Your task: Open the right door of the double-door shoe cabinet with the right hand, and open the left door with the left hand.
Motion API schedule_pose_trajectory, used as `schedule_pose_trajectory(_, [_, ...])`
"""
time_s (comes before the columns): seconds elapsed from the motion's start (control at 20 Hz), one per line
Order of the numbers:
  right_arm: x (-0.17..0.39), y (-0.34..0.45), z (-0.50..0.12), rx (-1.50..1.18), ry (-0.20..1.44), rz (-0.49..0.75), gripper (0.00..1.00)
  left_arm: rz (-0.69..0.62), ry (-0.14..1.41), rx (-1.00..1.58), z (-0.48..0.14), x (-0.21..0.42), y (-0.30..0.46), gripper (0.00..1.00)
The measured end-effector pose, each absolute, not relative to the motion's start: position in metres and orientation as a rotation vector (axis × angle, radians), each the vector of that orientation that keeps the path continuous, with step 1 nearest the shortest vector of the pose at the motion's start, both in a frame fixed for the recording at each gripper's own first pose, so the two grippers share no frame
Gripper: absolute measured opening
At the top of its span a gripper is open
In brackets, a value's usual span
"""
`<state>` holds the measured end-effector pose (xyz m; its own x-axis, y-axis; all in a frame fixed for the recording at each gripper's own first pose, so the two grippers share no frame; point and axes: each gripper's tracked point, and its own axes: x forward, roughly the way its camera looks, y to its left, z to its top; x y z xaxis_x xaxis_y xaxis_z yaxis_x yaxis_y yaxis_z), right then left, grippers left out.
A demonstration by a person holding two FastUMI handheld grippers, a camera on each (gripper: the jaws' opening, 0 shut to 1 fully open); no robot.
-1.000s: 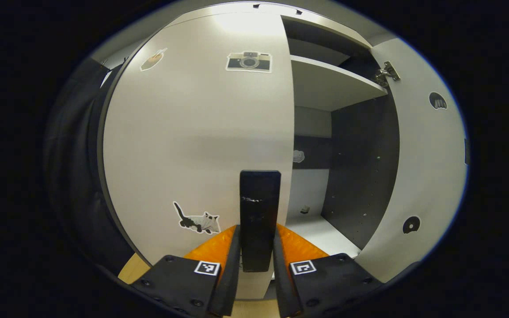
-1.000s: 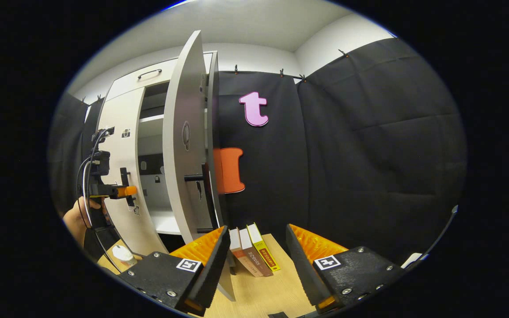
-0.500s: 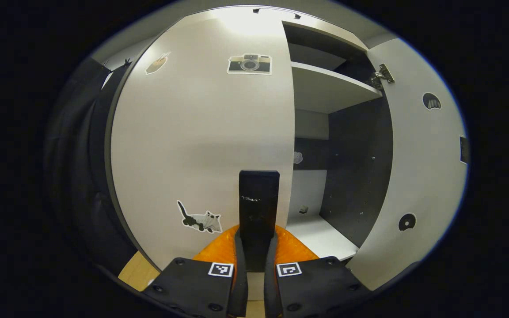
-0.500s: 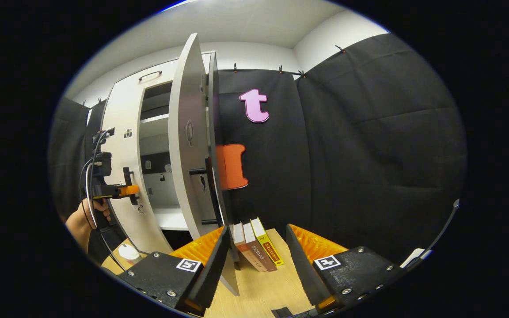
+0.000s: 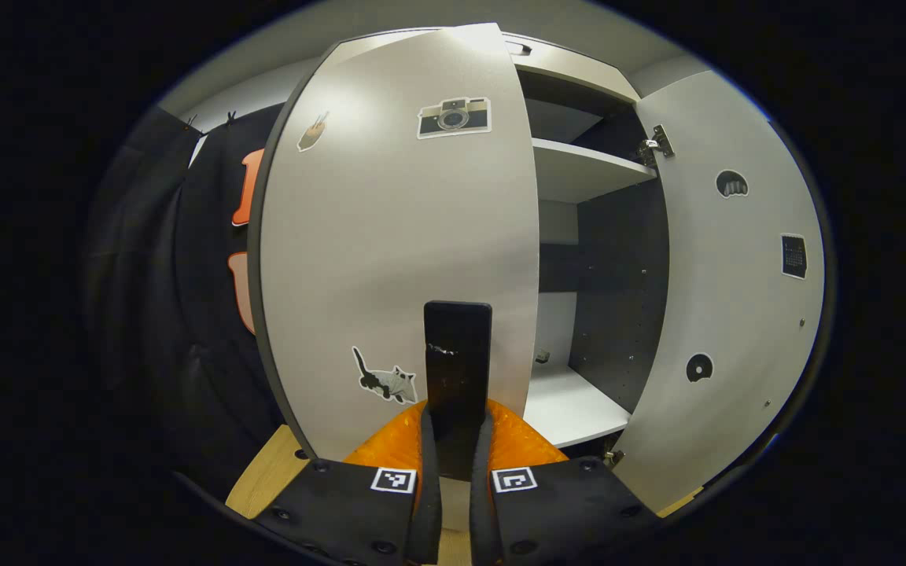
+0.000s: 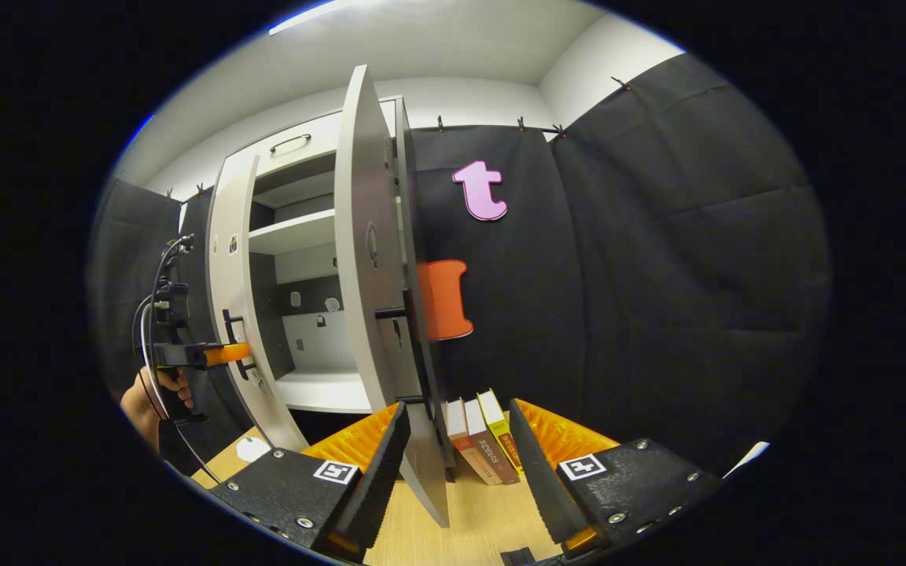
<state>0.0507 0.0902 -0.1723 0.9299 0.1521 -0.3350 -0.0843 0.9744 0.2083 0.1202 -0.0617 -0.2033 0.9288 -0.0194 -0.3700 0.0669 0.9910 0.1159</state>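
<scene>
Black cloth walls and a wooden tabletop [image 6: 469,527] frame the shoe cabinet [image 6: 296,149]. The left gripper [image 5: 454,424] is clenched on the left door's handle [image 5: 457,346], the left door [image 5: 398,236] partly swung out (cat sticker nearby). The right gripper [image 6: 453,440] hangs released beside the wide-open right door [image 6: 366,259]; three books [image 6: 488,440] lean beyond.

Black quilted cloth [image 6: 657,259] hangs on clips along the booth's walls, and above it a white wall [image 6: 469,102] meets a pale ceiling [image 6: 421,43], where a strip light [image 6: 311,16] glows at the top edge. Below lies a light wooden tabletop [image 6: 484,519]. On it, three books [image 6: 488,444] lean together against the cloth.
</scene>
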Motion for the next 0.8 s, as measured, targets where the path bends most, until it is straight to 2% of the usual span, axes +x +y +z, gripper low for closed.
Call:
schedule_pose_trajectory(0.2, [0.049,0.102,-0.169,0.186,0.344,0.193,0.78,-0.016,0.374,0.102,-0.200,0.112,-0.055,0.21])
schedule_pose_trajectory(0.25, [0.049,0.105,-0.169,0.183,0.344,0.208,0.73,-0.012,0.380,0.093,-0.200,0.110,-0.053,0.21])
schedule_pose_trajectory(0.3, [0.049,0.106,-0.168,0.179,0.342,0.219,0.78,-0.007,0.382,0.092,-0.199,0.107,-0.052,0.21])
schedule_pose_trajectory(0.7, [0.051,0.129,-0.163,0.195,0.313,0.313,0.78,0.075,0.373,0.107,-0.191,0.099,-0.035,0.21])
schedule_pose_trajectory(0.8, [0.051,0.132,-0.166,0.189,0.321,0.330,0.78,0.103,0.364,0.109,-0.189,0.098,-0.031,0.14])
